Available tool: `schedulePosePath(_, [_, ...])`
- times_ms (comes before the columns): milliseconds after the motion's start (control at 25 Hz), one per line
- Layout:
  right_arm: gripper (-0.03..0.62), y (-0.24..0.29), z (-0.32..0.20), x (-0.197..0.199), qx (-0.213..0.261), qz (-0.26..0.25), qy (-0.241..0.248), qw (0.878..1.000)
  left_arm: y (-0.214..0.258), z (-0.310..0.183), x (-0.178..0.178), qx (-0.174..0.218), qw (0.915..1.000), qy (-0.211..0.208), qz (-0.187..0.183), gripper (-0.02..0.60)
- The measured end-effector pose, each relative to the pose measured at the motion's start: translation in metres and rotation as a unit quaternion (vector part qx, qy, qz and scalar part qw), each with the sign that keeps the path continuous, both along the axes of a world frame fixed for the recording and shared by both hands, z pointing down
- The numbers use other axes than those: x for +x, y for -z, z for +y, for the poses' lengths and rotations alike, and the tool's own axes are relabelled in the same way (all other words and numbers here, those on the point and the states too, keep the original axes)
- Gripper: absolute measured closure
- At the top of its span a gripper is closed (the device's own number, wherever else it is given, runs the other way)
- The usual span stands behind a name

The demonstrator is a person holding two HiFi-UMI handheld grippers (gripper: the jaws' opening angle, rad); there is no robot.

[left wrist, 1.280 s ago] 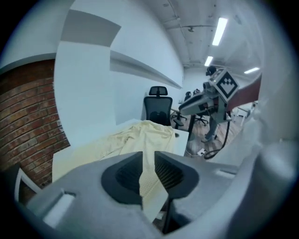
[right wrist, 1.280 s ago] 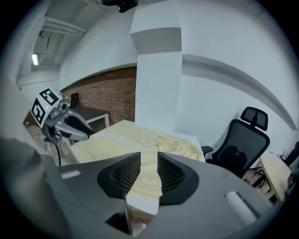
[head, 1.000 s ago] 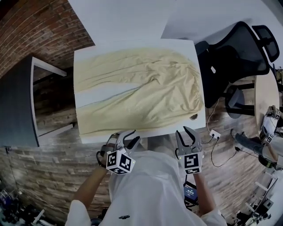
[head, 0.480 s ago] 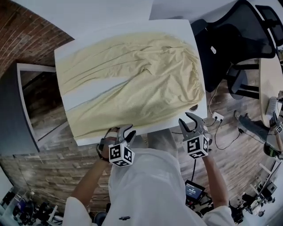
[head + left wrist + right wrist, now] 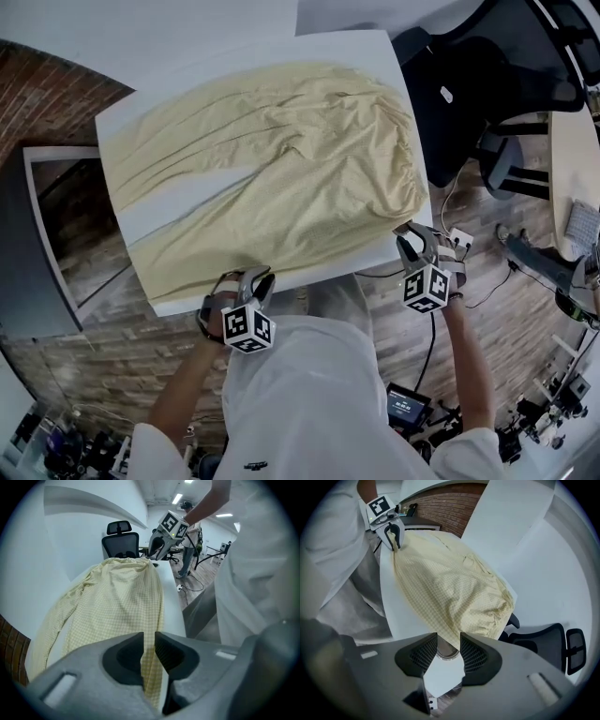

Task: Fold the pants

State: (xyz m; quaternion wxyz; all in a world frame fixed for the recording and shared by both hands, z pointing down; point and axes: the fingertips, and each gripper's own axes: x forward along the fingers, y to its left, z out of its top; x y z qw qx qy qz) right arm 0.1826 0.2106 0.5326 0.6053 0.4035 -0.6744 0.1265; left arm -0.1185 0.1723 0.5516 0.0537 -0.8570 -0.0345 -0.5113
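Left hand-held gripper: jaws have just been closing. A narrow gap is left, with the near leg's edge of the pants between them; the pads are not visibly pressing. Right hand-held gripper: jaws have just been opening and stand apart at the waistband corner, gripping nothing. Pants lie spread on the white worktop, waist to the right.

Risks: the left takes only the very edge, so it may pinch one layer or slip off. A small round object sits just beyond the right's tips; it could catch that, or the worktop corner, instead of cloth.

Writing: none legible. Marker cubes carry patterns only. White tag on the chair is too small to read.
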Motion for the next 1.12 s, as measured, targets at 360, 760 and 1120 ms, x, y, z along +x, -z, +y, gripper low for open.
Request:
schedulePosePath(360, [0.395,-0.021,0.007,-0.027,-0.027,-0.013,0.109,0.994,0.028,-0.021,0.009,-0.008,0.9964,0.078,0.032,0.581])
schedulePosePath(760, [0.387,-0.028,0.007,-0.020,-0.035,-0.007,0.118,0.992,-0.003,0.018,-0.004,-0.020,0.9983,-0.047,-0.030,0.417])
schedulePosePath(1120, [0.388,-0.031,0.005,-0.012,-0.042,0.000,0.116,0.992,-0.007,0.000,-0.007,0.006,0.9994,0.012,-0.030,0.571])
